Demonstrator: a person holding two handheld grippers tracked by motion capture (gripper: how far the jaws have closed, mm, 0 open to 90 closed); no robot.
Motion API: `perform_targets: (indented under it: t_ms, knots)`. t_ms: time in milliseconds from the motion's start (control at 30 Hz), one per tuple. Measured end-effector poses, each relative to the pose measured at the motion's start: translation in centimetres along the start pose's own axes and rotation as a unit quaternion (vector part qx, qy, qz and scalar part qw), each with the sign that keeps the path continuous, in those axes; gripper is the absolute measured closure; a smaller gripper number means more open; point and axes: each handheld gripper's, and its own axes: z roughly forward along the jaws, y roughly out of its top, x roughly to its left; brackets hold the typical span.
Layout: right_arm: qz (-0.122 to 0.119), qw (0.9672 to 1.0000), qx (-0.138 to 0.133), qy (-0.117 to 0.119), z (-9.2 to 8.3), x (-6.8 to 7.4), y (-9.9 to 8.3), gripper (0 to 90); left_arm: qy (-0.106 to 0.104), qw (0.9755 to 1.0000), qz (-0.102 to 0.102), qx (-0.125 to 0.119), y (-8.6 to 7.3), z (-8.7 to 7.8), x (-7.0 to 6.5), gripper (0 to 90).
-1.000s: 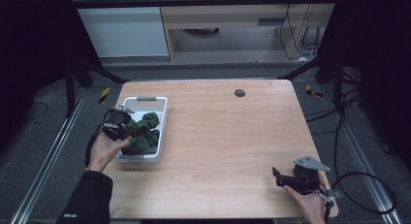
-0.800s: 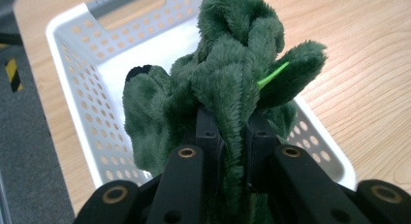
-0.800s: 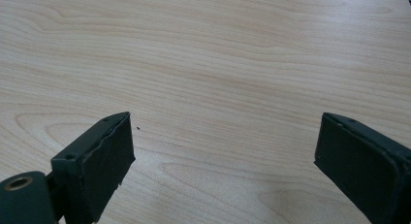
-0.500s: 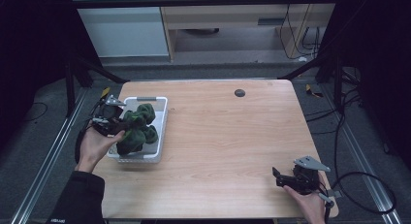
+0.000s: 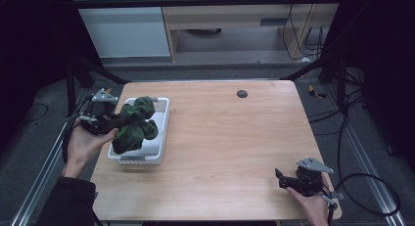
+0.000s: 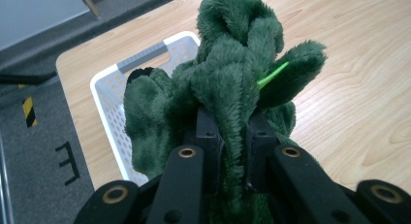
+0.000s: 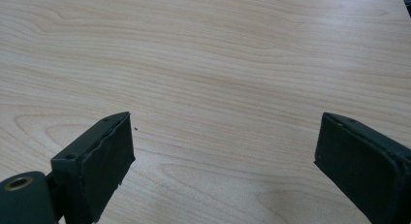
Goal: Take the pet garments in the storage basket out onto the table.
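We note a dark green plush toy, deep-pile and lumpy, with several rounded lobes bunched together. It hangs above the white perforated basket at the left side of the wooden table; from the high view we cannot tell whether its lowest lobe touches the basket floor.

The left gripper sits at the basket's left edge, held in the person's left hand, its jaws closed narrow on a fold of the plush.

The left gripper view adds detail we do not get from above: the two black jaws pinch a thick ridge of fur between them, a thin bright-green strand sticks out of one lobe, and the basket lies under the toy with a grey handle bar at its far rim. A yellow-and-black striped mark shows on the floor beyond the table edge.

The right gripper rests at the near right corner of the table, well apart from the basket. In the right gripper view its jaws stand wide over bare wood grain, nothing between them.

A small dark round disc sits near the table's far edge.
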Motion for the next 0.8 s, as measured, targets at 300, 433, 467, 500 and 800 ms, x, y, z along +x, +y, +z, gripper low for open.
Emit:
perform_targets:
  t_ms: [300,433,467,500,800]
  knots:
    - [-0.002,1.0,-0.003,-0.002,0.0,0.0,0.0,6.9,-0.02,0.9994,0.028,-0.005,1.0,-1.2,-2.0,79.9]
    - [-0.002,1.0,-0.003,-0.002,0.0,0.0,0.0,6.9,-0.029,0.9988,0.04,-0.006,1.5,-1.6,-2.9,79.9]
    - [-0.002,1.0,-0.004,-0.002,-0.1,0.0,0.0,6.9,-0.03,0.9986,0.043,-0.005,1.6,-1.7,-3.1,79.8]
    - [-0.001,1.0,-0.004,-0.002,-0.1,0.0,0.0,6.9,-0.031,0.9985,0.044,-0.006,1.7,-1.8,-3.4,79.8]
    - [-0.001,1.0,-0.005,-0.002,-0.1,0.0,0.0,6.9,-0.047,0.996,0.076,-0.005,2.9,-2.0,-5.7,79.8]
